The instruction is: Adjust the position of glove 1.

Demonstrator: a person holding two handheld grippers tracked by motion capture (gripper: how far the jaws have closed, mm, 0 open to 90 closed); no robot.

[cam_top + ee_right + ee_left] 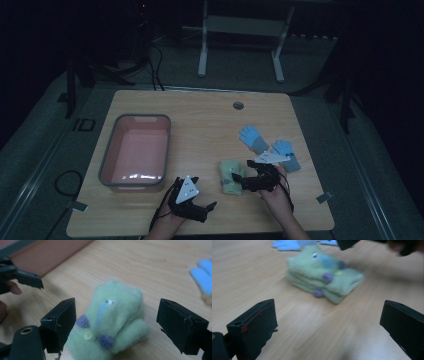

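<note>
— Left side, report.

— The left gripper sits low at the near edge, held by the left hand that enters from the bottom. Its jaws stand wide apart, nothing between them; the grey three-cornered plate faces up.

— Right side?

— The right gripper points leftward across the table, carried by the right hand, forearm angled in from the lower right. Its jaws are spread wide, the pads pressing on nothing. A cable trails back along the wrist.
</note>
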